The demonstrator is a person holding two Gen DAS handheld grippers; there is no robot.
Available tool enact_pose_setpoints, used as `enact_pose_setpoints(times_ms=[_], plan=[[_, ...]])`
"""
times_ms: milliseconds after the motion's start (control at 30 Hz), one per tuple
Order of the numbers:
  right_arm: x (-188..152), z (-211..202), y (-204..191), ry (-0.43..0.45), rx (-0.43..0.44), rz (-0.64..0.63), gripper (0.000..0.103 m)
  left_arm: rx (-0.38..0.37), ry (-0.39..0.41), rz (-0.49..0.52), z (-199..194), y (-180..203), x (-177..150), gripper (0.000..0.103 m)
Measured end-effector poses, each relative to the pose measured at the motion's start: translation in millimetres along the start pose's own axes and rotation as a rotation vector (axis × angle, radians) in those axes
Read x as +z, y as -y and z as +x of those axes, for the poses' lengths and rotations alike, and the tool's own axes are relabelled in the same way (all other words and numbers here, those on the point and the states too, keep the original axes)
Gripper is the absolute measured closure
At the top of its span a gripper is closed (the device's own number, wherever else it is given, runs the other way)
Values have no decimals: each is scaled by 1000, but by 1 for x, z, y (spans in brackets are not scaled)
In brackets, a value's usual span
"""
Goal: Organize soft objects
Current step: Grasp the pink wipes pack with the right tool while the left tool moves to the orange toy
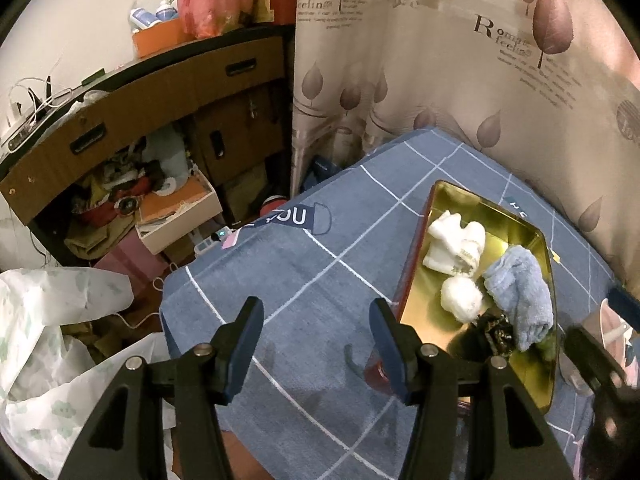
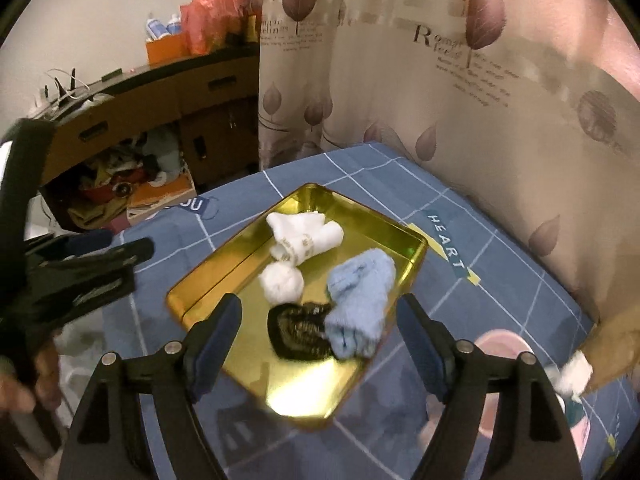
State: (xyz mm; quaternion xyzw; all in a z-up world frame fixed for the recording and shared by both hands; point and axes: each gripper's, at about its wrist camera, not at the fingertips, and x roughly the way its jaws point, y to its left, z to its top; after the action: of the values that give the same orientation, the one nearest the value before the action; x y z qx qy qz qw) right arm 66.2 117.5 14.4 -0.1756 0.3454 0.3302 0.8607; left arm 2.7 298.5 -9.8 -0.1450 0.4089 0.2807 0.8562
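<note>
- My left hand-held gripper [image 1: 316,320] tilts down over the blue checked bed cover [image 1: 312,264], jaws spread wide, nothing between them.
- My right hand-held gripper [image 2: 320,316] angles down above the shiny gold metal tray [image 2: 212,280], jaws apart and empty.
- In the tray lie white socks [image 2: 304,236], a white ball [image 2: 282,282], a fluffy blue sock [image 2: 360,296] and a dark knitted bundle [image 2: 300,330].

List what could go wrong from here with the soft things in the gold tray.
1. The blue towel lies against the dark bundle, so a grab could drag both.
2. The gold tray sits on soft bedding and may slide or tip if nudged by the right gripper.
</note>
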Motion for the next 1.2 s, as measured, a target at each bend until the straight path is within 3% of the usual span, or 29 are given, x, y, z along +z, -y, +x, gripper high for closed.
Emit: enact_pose_setpoints(times_ms=[333,833,967,1200], plan=[[-47,-57,53,30,-87,111,26,-6,6,23,-3,7,-3,46],[-167,-100,220,-104,-400,440,26,-11,12,91,-4,22,-11,45],[-187,-91,249,-136,-407,495,26,-18,3,120,-3,30,-14,45],[-195,-62,274,-160,-355,544,25,-51,13,181,-7,48,-19,45]])
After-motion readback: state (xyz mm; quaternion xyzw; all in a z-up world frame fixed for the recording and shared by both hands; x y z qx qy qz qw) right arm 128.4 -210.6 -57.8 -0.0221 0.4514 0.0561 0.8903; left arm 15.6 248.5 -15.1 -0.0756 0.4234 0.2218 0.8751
